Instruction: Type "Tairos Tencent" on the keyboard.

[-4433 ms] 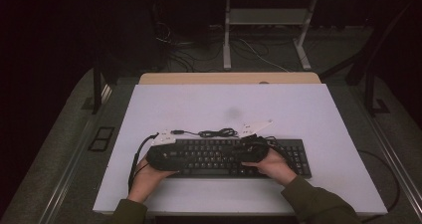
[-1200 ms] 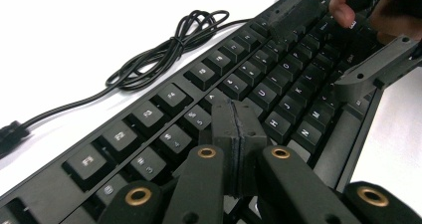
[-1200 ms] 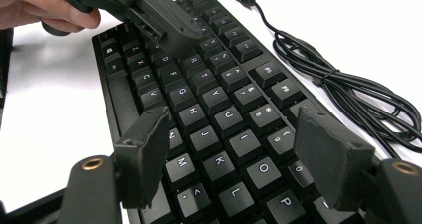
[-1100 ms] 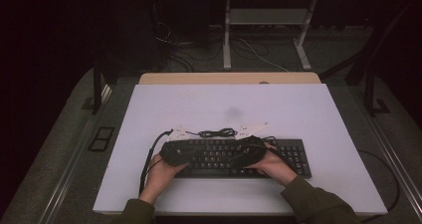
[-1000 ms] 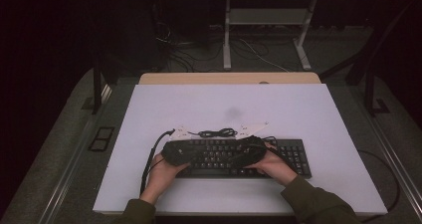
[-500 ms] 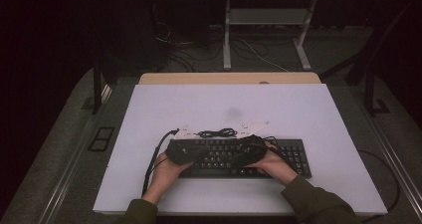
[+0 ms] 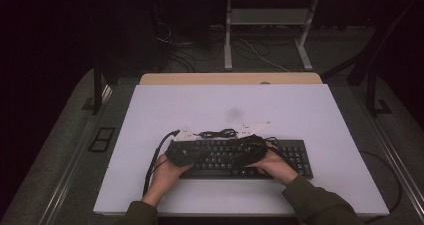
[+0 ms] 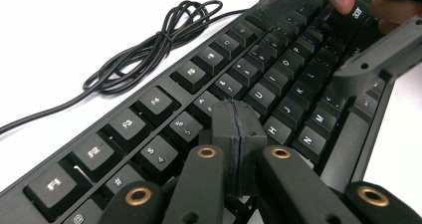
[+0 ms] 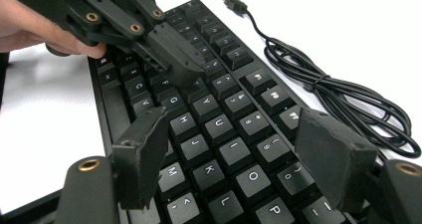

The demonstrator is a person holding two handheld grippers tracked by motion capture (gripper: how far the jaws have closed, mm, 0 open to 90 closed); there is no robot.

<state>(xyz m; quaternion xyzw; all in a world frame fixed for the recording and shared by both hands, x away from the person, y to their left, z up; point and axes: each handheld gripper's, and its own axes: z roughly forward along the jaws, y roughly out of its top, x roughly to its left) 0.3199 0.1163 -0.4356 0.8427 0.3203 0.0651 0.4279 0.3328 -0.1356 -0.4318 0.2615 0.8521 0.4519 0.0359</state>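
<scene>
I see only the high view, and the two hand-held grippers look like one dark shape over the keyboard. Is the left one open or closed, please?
Observer: Closed. In the left gripper view, the left hand-held gripper has its pads pressed together with nothing between them, just above the keys of the keyboard.
Operator: And the right one?
Observer: The right hand-held gripper is open. Its jaws stand apart above the letter keys and hold nothing.
Operator: Is the cable plugged in somewhere?
Observer: No. The cable lies bundled on the table beside the keyboard, and its USB plug lies free.
</scene>
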